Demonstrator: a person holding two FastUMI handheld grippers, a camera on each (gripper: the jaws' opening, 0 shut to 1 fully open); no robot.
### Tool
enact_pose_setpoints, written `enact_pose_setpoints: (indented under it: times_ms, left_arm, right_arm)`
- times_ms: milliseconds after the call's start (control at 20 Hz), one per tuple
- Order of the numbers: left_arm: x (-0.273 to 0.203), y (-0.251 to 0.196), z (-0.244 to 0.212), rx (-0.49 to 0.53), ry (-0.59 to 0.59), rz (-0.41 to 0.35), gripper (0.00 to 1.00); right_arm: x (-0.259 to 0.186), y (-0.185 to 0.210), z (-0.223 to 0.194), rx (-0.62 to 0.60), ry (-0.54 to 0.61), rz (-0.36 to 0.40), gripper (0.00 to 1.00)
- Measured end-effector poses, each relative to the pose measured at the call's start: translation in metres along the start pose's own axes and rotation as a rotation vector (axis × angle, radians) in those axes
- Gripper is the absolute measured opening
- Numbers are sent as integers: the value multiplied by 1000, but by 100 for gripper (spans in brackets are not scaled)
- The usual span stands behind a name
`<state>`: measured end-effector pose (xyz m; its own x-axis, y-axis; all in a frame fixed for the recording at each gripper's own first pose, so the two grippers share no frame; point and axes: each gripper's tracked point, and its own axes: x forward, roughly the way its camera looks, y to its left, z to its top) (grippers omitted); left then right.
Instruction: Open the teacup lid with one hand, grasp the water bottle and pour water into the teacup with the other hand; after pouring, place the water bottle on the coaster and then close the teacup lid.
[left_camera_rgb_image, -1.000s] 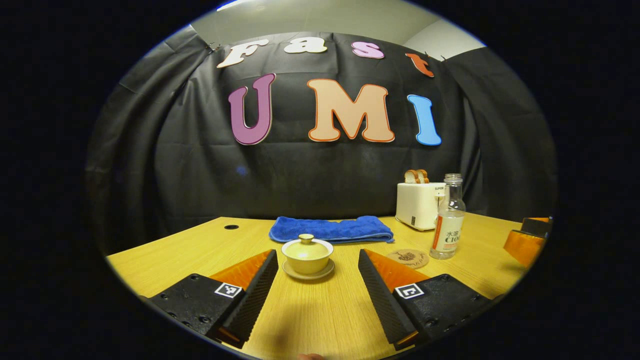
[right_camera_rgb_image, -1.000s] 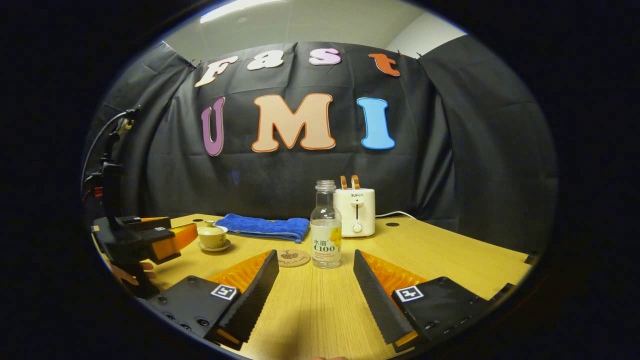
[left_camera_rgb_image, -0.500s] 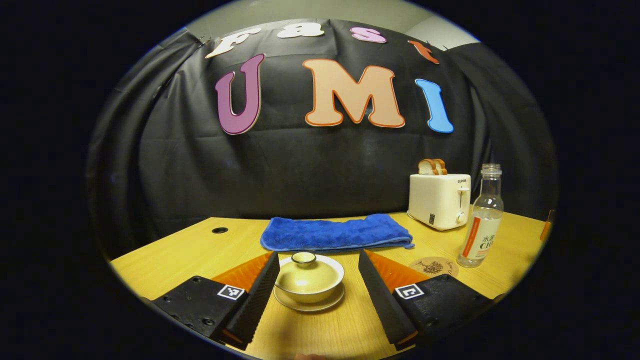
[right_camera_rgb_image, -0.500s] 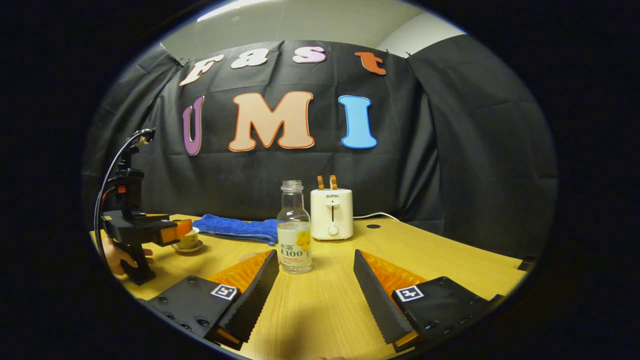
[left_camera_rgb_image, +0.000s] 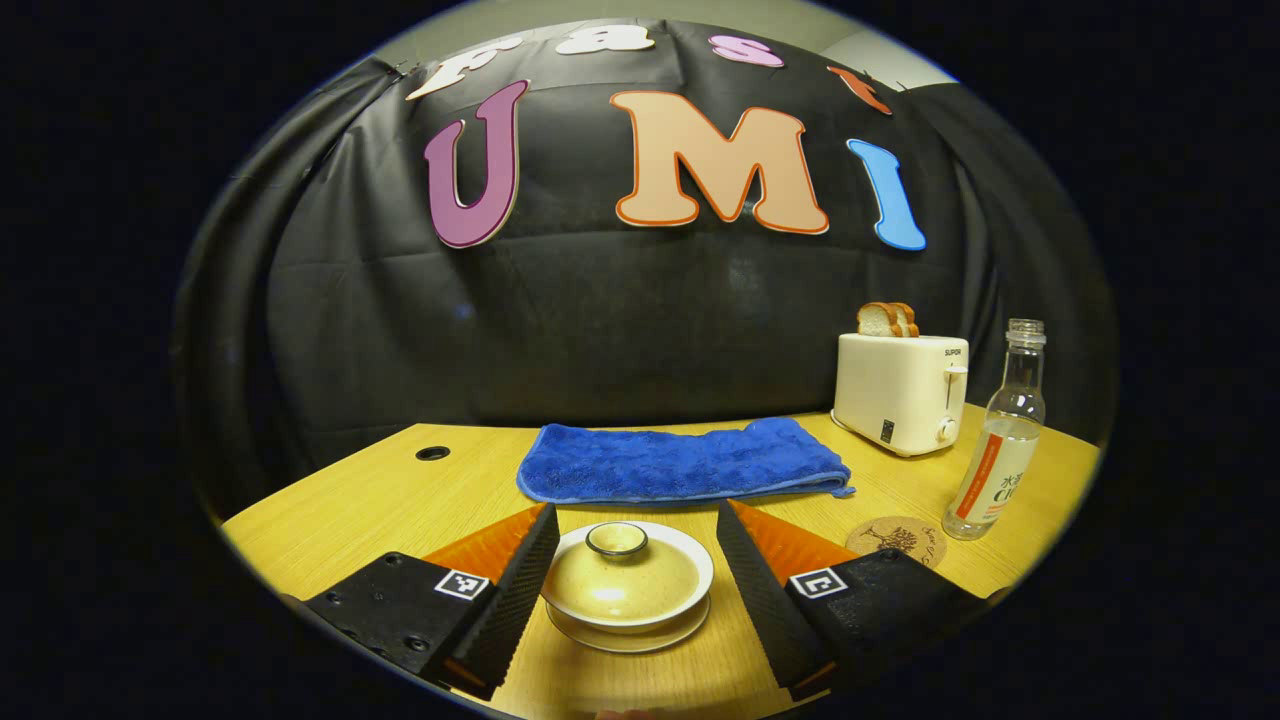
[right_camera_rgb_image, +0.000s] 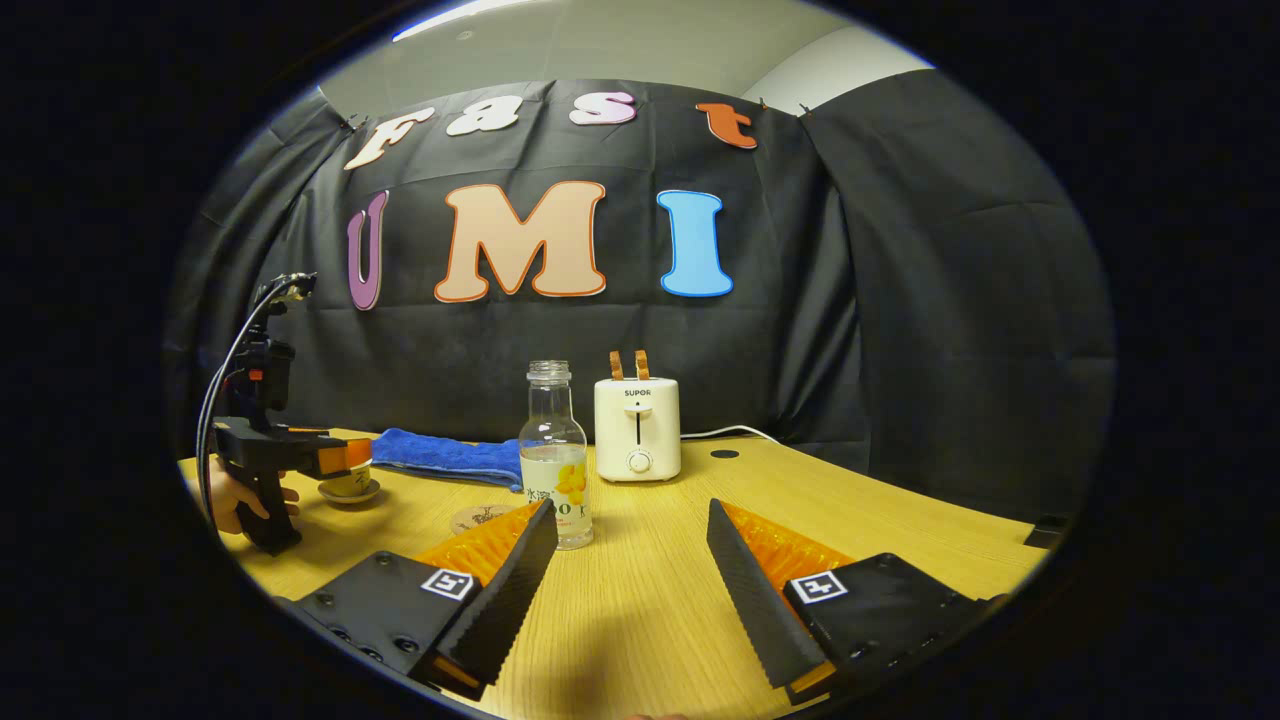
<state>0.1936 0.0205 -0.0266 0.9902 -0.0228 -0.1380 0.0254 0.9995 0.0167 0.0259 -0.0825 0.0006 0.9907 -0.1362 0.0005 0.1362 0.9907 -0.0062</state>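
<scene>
Jaws apart: left gripper (left_camera_rgb_image: 628, 585) flanks lidded teacup (left_camera_rgb_image: 627, 580); right gripper (right_camera_rgb_image: 632, 590) faces water bottle (right_camera_rgb_image: 555, 455).

Lidded teacup (left_camera_rgb_image: 627, 580) on saucer; uncapped water bottle (right_camera_rgb_image: 554, 455) upright beside cork coaster (left_camera_rgb_image: 896, 541)

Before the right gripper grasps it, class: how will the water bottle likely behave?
The water bottle stands tall and narrow, so a push high up would probably tip it. It looks only part full, so likely light. Uncapped, it may spill if tilted.

Wooden table (left_camera_rgb_image: 330, 505): towel (left_camera_rgb_image: 680, 463), toaster (left_camera_rgb_image: 900, 392), coaster (left_camera_rgb_image: 897, 539).
</scene>
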Motion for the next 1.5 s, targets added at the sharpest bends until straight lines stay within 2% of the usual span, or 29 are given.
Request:
enact_pose_setpoints:
  times_ms: [50, 250, 300, 350, 400, 450, 550, 600, 650, 700, 750, 800, 850, 950, 1000, 1050, 1200, 1350, 1400, 1500]
  left_arm:
    - [3, 1, 0, -2, 11, 2, 92]
    - [9, 1, -6, 7, 56, 1, 92]
    - [11, 5, -4, 14, 46, 15, 84]
    - [13, 8, -1, 17, 34, 24, 81]
    - [15, 7, -1, 23, 29, 26, 73]
    - [16, 5, -3, 29, 36, 20, 71]
    - [17, 5, -4, 42, 48, 26, 68]
    - [17, 7, -4, 46, 48, 32, 55]
    - [17, 7, -3, 43, 43, 37, 47]
    - [17, 9, -3, 41, 38, 43, 40]
    - [19, 10, -2, 37, 32, 41, 37]
    - [16, 8, -2, 35, 33, 36, 28]
    - [16, 8, -3, 36, 36, 34, 28]
    - [16, 10, -2, 33, 32, 43, 27]
    - [15, 11, -1, 28, 27, 44, 26]
    - [15, 11, 0, 22, 20, 45, 24]
    - [11, 15, 2, -1, -6, 50, 24]
    - [6, 15, 23, -14, -135, 40, 24]
    - [6, 16, 23, -12, -141, 40, 23]
    - [5, 17, 18, -12, -128, 48, 24]
  right_arm:
    - [0, 0, 0, -1, 0, -1, 94]
    - [1, 0, 1, 0, 0, -2, 94]
    - [1, -1, 0, 0, -1, -1, 93]
    - [1, -1, 0, 0, -1, -2, 98]
    - [0, -1, 1, 0, -1, -2, 98]
    - [0, -1, 1, 0, -1, -2, 93]
    - [0, -1, 1, 0, -1, -2, 94]
    - [0, -1, 0, 0, -1, -2, 98]
    - [0, -1, 0, 0, -1, -1, 93]
    - [0, -1, 0, 0, -1, -1, 94]
    - [1, -1, 1, 0, 0, -1, 93]
    - [1, 0, 0, 0, -1, -1, 98]
    - [0, -1, 1, 0, 0, -1, 94]
    - [1, -1, 0, 0, -1, -2, 94]
    - [0, -1, 0, -1, -1, -1, 98]
    - [1, -1, 0, 0, -1, -2, 94]
    - [0, -1, 1, 0, -1, -2, 93]
    - [1, -1, 1, 0, -3, -1, 94]
    - [0, -1, 1, 0, -3, -2, 98]
    - [1, -1, 1, 0, -3, -7, 98]
